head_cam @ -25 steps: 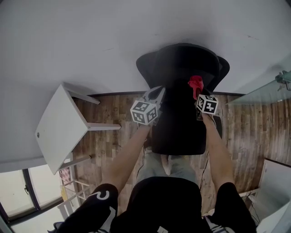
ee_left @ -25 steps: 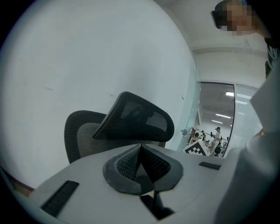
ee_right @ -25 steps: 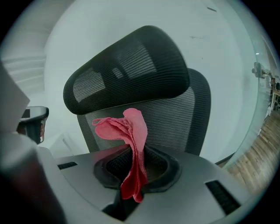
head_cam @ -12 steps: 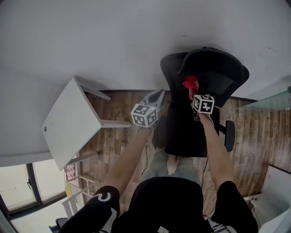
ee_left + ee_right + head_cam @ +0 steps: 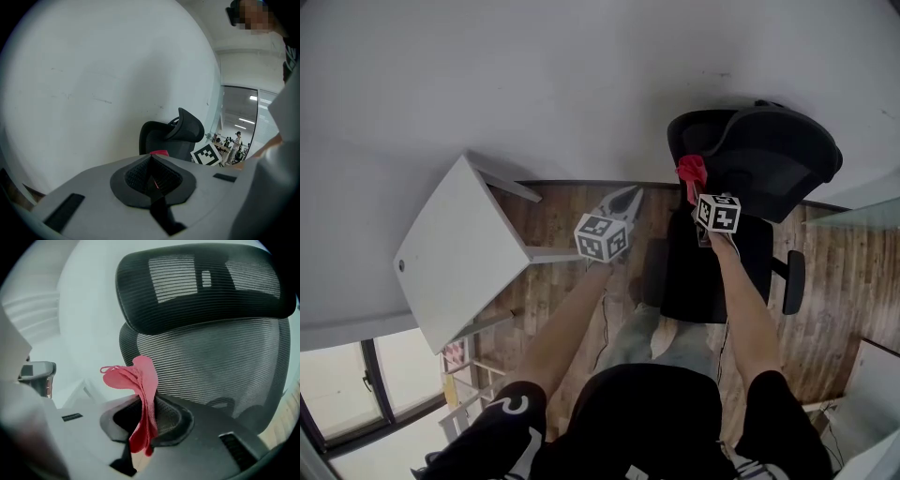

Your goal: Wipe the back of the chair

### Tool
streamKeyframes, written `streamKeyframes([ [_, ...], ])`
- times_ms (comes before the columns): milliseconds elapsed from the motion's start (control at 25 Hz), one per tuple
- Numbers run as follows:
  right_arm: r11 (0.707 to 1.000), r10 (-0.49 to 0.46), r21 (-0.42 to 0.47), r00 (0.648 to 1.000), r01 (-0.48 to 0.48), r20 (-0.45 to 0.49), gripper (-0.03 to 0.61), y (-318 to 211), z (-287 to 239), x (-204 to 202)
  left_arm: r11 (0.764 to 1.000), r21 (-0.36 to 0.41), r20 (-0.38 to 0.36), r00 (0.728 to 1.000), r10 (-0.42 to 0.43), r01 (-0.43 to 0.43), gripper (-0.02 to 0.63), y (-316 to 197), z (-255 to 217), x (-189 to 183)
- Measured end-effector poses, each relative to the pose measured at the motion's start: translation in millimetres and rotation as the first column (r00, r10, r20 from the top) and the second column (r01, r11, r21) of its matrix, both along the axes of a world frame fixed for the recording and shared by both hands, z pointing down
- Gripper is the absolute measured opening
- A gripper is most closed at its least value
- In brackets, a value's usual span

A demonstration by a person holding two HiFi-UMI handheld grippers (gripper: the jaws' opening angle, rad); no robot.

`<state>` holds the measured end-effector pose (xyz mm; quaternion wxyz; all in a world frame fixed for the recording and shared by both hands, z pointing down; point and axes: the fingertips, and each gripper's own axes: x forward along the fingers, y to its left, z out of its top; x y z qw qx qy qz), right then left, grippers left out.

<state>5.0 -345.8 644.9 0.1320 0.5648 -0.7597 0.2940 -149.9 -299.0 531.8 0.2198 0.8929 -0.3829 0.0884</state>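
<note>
Your right gripper (image 5: 701, 199) had its fingers pinched on a red cloth (image 5: 692, 173), which stood up in folds above the fingers and hung a little below them. You held that cloth close in front of the black chair (image 5: 773, 155), at the left side of its mesh back just under the headrest; whether the cloth touched the mesh could not be told. In the right gripper view the cloth (image 5: 141, 380) rose from the right gripper (image 5: 145, 417) with the chair (image 5: 215, 357) filling the space behind it. Your left gripper (image 5: 622, 202) hovered off to the chair's left, over the wooden floor (image 5: 548, 225), its fingers pressed together on nothing (image 5: 152, 174). A white table (image 5: 459, 253) stood further left, well apart from the chair, against the wall (image 5: 534, 84).
</note>
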Motion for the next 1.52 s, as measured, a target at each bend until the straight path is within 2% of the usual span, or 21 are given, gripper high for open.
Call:
streamKeyframes([
  [280, 0.999, 0.03, 0.017, 0.999, -0.03, -0.024, 0.074, -5.1, 5.4, -14.8, 1.0, 0.0, 0.001, 1.0, 0.02, -0.02, 0.023, -13.9, 10.8, -14.5],
  [480, 0.999, 0.041, 0.033, 0.998, -0.039, -0.041, 0.074, -6.7, 4.1, -16.7, 1.0, 0.005, -0.004, 1.0, 0.026, -0.026, 0.024, -15.7, 15.6, -11.0],
  [800, 0.995, -0.045, 0.085, 0.997, 0.049, -0.055, 0.074, -11.8, 6.5, -22.8, 0.999, 0.02, -0.02, 0.999, -0.048, 0.048, 0.024, -6.4, 33.1, 0.1],
  [1000, 0.986, -0.098, 0.133, 0.994, 0.105, -0.057, 0.074, -18.8, 10.8, -23.1, 0.994, 0.101, 0.018, 0.999, -0.048, 0.046, 0.023, -1.1, 38.6, 6.5],
  [1120, 0.98, -0.107, 0.16, 0.992, 0.117, -0.068, 0.074, -27.7, 11.7, -16.4, 0.99, 0.127, 0.027, 0.998, -0.064, 0.06, 0.023, -4.7, 47.8, 8.4],
  [1320, 0.973, -0.116, 0.187, 0.988, 0.134, -0.103, 0.074, -31.9, 10.4, 6.5, 0.984, 0.122, -0.01, 0.992, -0.129, 0.129, 0.025, -12.0, 52.6, 15.4],
  [1520, 0.974, -0.086, 0.2, 0.992, 0.103, -0.091, 0.074, -31.6, 6.7, 44.8, 0.984, 0.146, -0.009, 0.995, -0.104, 0.104, 0.024, -11.5, 45.1, 49.9],
])
